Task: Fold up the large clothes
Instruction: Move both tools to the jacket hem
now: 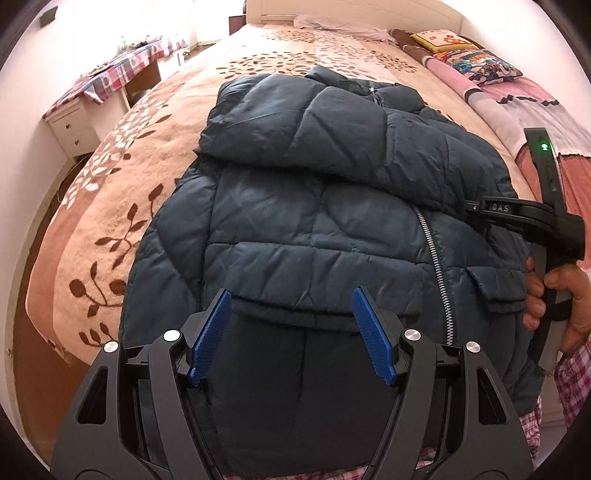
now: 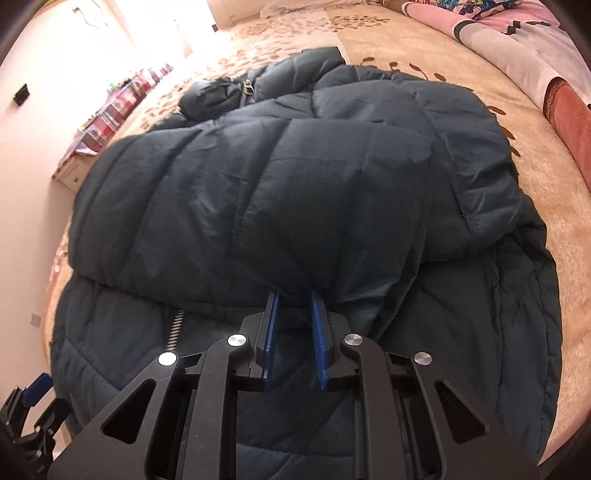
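A dark teal puffer jacket [image 1: 314, 206] lies zipped on the bed, with one sleeve [image 2: 295, 192] folded across its chest. My left gripper [image 1: 293, 323] hovers over the jacket's lower hem, its blue pads [image 1: 216, 332] wide apart and nothing pinched between them. My right gripper [image 2: 294, 306] has its pads close together at the sleeve's lower edge, with a fold of the sleeve fabric nipped at the tips. In the left wrist view the right gripper [image 1: 471, 206] reaches in from the right, held by a hand [image 1: 565, 295], and touches the sleeve's end near the zipper [image 1: 436, 258].
The bed carries a beige leaf-patterned blanket [image 1: 122, 206]. A pink quilt [image 1: 517, 107] and pillows [image 1: 476, 61] lie along its right side. A white desk with a plaid cloth [image 1: 107, 81] stands by the left wall. The headboard [image 1: 351, 11] is at the far end.
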{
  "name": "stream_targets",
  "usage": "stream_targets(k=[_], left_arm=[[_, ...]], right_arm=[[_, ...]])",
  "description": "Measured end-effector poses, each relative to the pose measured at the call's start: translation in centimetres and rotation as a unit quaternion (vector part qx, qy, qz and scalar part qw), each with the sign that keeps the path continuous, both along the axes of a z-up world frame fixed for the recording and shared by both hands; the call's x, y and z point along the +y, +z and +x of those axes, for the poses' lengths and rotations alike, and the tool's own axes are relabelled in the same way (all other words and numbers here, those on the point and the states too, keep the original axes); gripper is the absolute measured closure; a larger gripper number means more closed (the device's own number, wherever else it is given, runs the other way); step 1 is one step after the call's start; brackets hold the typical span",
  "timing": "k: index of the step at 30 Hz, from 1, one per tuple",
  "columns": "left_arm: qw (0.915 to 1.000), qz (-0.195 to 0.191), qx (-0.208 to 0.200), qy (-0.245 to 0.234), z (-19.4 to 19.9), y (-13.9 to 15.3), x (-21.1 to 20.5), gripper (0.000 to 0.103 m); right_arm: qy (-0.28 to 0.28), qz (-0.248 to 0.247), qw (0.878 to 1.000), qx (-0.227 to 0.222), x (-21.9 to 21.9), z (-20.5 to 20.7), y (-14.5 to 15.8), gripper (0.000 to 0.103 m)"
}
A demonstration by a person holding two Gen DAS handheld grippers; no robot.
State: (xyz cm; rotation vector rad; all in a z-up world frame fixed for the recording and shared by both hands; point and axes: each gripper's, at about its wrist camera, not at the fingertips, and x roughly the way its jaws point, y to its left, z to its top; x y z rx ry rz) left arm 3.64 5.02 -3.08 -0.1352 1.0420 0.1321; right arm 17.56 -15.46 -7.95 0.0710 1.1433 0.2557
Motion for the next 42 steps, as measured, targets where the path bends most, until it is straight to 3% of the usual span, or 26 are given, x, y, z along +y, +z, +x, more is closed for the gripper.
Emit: stream_targets(k=[12, 23, 32, 42], left_arm=[[1.0, 0.0, 0.004, 0.004, -0.8, -0.2, 0.6, 0.036], [1.0, 0.002, 0.001, 0.006, -1.2, 0.1, 0.5, 0.036], [1.0, 0.004, 0.002, 0.002, -1.6, 0.1, 0.4, 0.036], [0.9999, 0.013, 0.006, -0.005, -2.7, -0.1, 0.1, 0.036]], right_arm=[[0.011, -0.049, 0.999, -0.003, 1.3, 0.8, -0.6, 0.085], [0.006, -0.015, 1.0, -0.016, 1.2, -1.1, 1.4, 0.078], [0.018, 0.019, 0.998, -0.049, -0.3, -6.5, 4.8, 0.069], [0.034, -0.017, 0.998, -0.059, -3.7, -13.8, 5.0, 0.063]])
